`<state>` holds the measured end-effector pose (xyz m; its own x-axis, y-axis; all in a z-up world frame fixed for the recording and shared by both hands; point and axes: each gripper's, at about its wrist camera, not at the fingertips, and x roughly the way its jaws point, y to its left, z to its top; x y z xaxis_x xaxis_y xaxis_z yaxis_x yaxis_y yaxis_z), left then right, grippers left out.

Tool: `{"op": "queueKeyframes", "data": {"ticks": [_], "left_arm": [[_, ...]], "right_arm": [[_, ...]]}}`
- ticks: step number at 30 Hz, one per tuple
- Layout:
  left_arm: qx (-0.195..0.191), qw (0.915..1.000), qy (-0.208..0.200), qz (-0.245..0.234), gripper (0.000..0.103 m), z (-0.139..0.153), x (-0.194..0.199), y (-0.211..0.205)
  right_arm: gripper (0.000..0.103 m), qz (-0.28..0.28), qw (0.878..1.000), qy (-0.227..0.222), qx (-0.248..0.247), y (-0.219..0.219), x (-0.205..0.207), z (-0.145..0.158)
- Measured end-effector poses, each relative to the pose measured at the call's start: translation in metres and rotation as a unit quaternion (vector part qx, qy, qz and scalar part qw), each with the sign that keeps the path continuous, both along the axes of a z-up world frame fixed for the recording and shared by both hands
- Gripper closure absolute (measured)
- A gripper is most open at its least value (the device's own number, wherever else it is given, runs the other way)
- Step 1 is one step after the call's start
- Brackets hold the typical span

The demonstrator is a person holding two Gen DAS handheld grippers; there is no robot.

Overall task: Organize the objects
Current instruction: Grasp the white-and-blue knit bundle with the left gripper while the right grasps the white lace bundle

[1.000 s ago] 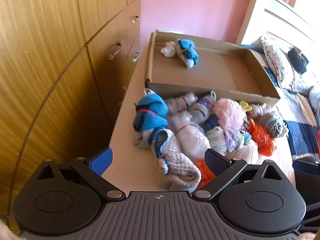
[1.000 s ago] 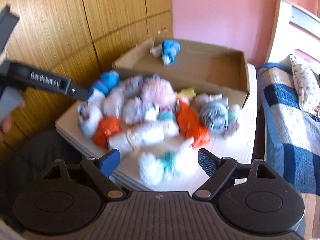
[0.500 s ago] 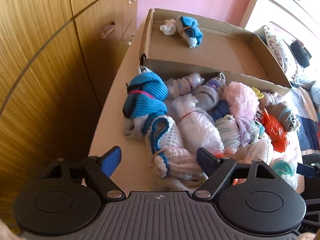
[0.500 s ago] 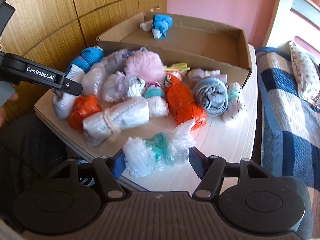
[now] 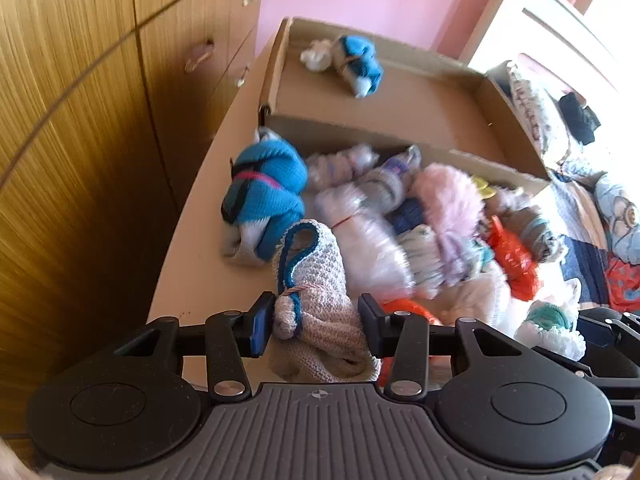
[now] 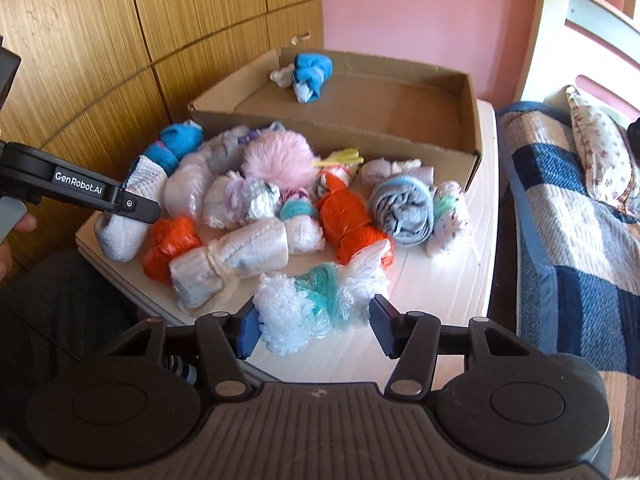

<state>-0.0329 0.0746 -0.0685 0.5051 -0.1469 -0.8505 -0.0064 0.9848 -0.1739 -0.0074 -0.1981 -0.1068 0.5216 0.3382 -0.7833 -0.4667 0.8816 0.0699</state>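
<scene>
Pink wall at the back. Wooden wardrobe along the left side, grained golden-brown panels with dark seams; small metal handles on its doors in the left wrist view. Pale desk stands against the wardrobe, just beside the bed. Bed on the right with a blue-and-white checked quilt, a floral pillow near the head, and a cream headboard against the pink wall. Dark clothing lies on the bed. Bright daylight, strongest on the headboard, upper right in the left wrist view.
</scene>
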Motion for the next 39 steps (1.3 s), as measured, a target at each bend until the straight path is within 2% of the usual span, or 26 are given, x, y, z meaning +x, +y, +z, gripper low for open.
{"op": "queueKeyframes", "data": {"ticks": [4, 9, 13, 18, 21, 23, 26, 28, 34, 36, 38, 39], "left_arm": [[0.0, 0.9999, -0.015, 0.0, 0.051, 0.021, -0.003, 0.002], [-0.001, 0.9987, -0.05, -0.014, 0.051, 0.056, 0.013, -0.005], [-0.005, 0.997, -0.07, -0.033, 0.052, 0.079, 0.046, -0.02], [-0.006, 0.9933, -0.099, -0.058, 0.059, 0.099, 0.106, -0.048], [-0.018, 0.9933, -0.099, -0.056, 0.059, 0.098, 0.146, -0.061], [-0.006, 0.9931, -0.098, -0.064, 0.058, 0.086, 0.168, -0.069], [0.004, 0.9963, -0.063, -0.058, 0.061, 0.058, 0.192, -0.065], [-0.007, 0.9977, -0.053, -0.041, 0.063, 0.05, 0.19, -0.053], [0.01, 0.9961, -0.076, -0.043, 0.05, 0.061, 0.13, -0.031], [0.01, 0.9963, -0.076, -0.037, 0.03, 0.062, 0.106, -0.025], [0.025, 0.9952, -0.083, -0.044, 0.019, 0.06, 0.08, -0.024], [0.038, 0.9938, -0.089, -0.055, 0.018, 0.06, 0.071, -0.028]], "right_arm": [[0.051, -0.011, 1.0, -0.013, 0.016, -0.012, -0.002, 0.015], [0.051, -0.01, 0.998, -0.058, 0.035, -0.027, 0.01, 0.05], [0.051, -0.002, 0.995, -0.095, 0.039, -0.032, 0.035, 0.078], [0.051, 0.023, 0.99, -0.139, 0.024, -0.027, 0.084, 0.1], [0.051, 0.041, 0.987, -0.154, 0.014, -0.02, 0.118, 0.101], [0.051, 0.046, 0.987, -0.152, 0.004, -0.015, 0.14, 0.094], [0.051, 0.049, 0.99, -0.133, -0.006, -0.008, 0.165, 0.075], [0.051, 0.051, 0.991, -0.124, 0.001, -0.004, 0.169, 0.068], [0.051, 0.061, 0.992, -0.107, 0.02, -0.001, 0.155, 0.057], [0.051, 0.063, 0.992, -0.103, 0.023, -0.002, 0.148, 0.058], [0.051, 0.064, 0.992, -0.101, 0.028, -0.004, 0.139, 0.06], [0.051, 0.063, 0.993, -0.1, 0.029, -0.005, 0.134, 0.061]]}}
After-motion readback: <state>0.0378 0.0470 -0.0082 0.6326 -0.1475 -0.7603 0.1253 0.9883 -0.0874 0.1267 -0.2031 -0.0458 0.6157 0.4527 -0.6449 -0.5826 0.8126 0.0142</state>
